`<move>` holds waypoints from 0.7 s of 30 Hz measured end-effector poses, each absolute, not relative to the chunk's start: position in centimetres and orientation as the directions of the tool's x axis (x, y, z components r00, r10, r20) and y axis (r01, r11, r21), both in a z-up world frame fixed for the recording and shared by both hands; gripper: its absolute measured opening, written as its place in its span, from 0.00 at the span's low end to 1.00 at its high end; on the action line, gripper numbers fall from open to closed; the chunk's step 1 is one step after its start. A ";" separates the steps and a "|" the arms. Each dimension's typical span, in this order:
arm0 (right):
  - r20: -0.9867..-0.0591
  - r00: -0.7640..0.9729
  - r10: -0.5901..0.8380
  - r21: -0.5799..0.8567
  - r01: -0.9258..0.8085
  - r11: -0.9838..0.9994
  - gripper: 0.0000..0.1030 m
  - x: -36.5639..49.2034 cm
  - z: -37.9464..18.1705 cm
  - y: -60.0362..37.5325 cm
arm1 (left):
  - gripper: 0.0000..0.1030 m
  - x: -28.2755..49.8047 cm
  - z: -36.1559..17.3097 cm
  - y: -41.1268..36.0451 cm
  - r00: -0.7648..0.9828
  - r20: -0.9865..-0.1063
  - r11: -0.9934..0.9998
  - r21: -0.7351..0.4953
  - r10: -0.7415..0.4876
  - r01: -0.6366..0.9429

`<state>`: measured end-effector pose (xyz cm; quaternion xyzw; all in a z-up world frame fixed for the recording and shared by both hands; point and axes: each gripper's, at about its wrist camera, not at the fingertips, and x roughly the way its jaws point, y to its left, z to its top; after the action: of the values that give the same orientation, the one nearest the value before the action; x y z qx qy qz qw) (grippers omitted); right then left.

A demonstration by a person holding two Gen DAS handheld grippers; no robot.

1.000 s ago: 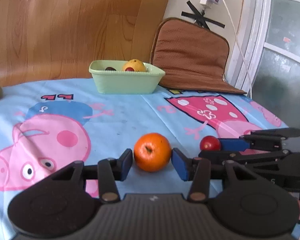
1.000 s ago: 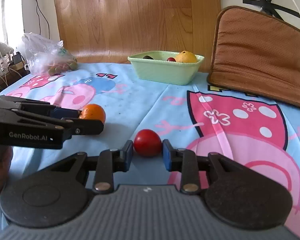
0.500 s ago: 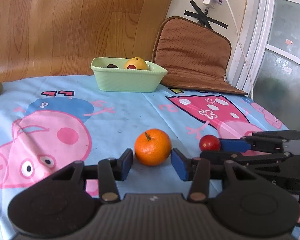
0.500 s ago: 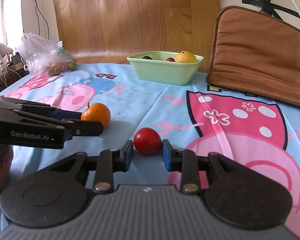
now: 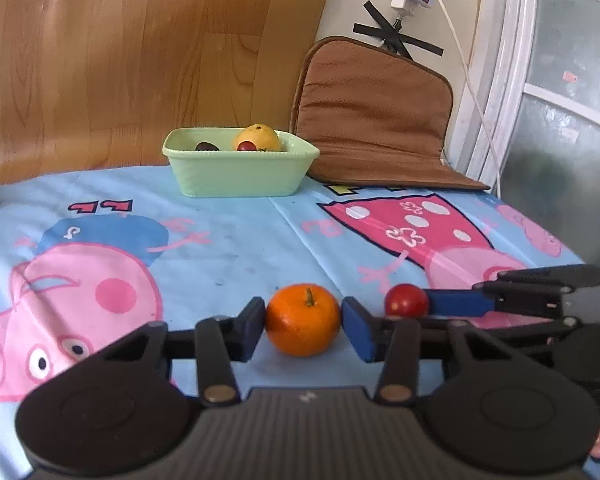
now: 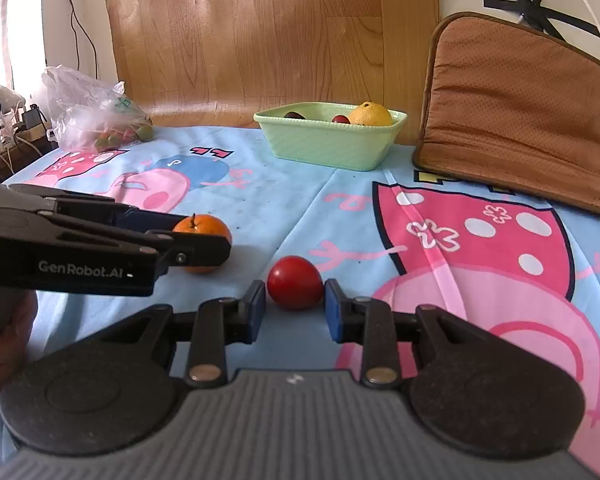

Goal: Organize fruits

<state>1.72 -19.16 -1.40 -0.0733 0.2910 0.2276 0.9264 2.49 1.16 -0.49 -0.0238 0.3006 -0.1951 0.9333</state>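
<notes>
Left wrist view: the left gripper (image 5: 303,327) is clenched on an orange (image 5: 303,325), both blue pads pressed to its sides. Whether the fruit is clear of the printed tablecloth (image 5: 228,240) or resting on it cannot be told. The red fruit (image 5: 406,300) is seen just beside, held by the right gripper (image 5: 410,309).

Right wrist view: the right gripper is closed on the red fruit, pads touching both flanks; the fruit appears low, at or near the cloth. A green bowl (image 6: 328,146) stands well apart at the far edge, already holding a yellow fruit (image 6: 370,114) and smaller dark ones. A plastic bag (image 6: 92,120) of further fruit lies at far left.

Risks judged:
- Round, smooth skins are gripped near the pad tips; a slip and roll off the table is possible if either is lifted abruptly.
- The two tools sit close together; a collision is likely if both are carried to the bowl at once.
- The red fruit could be bruised by over-squeezing.
</notes>
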 end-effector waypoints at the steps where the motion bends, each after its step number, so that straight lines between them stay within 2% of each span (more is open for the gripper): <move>1: -0.571 0.729 0.377 -0.008 -0.464 0.886 0.33 1.7 -1.4 -19.1 | 0.41 2.5 -0.5 1.3 0.742 -0.551 0.922 -0.171 -0.383 0.349; 6: -0.536 0.753 0.381 -0.017 -0.461 0.887 0.32 0.8 -1.1 -19.1 | 0.41 1.4 -0.2 2.0 0.738 -0.552 0.919 -0.177 -0.389 0.352; 15: -0.562 0.717 0.412 0.008 -0.493 0.870 0.32 0.2 -1.2 -18.3 | 0.41 0.4 -0.5 3.7 0.751 -0.542 0.925 -0.197 -0.378 0.324; 21: -0.564 0.715 0.413 0.017 -0.490 0.872 0.32 0.2 -1.3 -18.3 | 0.41 0.4 -0.6 3.2 0.762 -0.536 0.931 -0.168 -0.363 0.325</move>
<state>0.23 -18.28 -1.27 -0.0667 0.2875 0.2444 0.9237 0.41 3.22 -0.57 -0.0326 0.2920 -0.1835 0.9381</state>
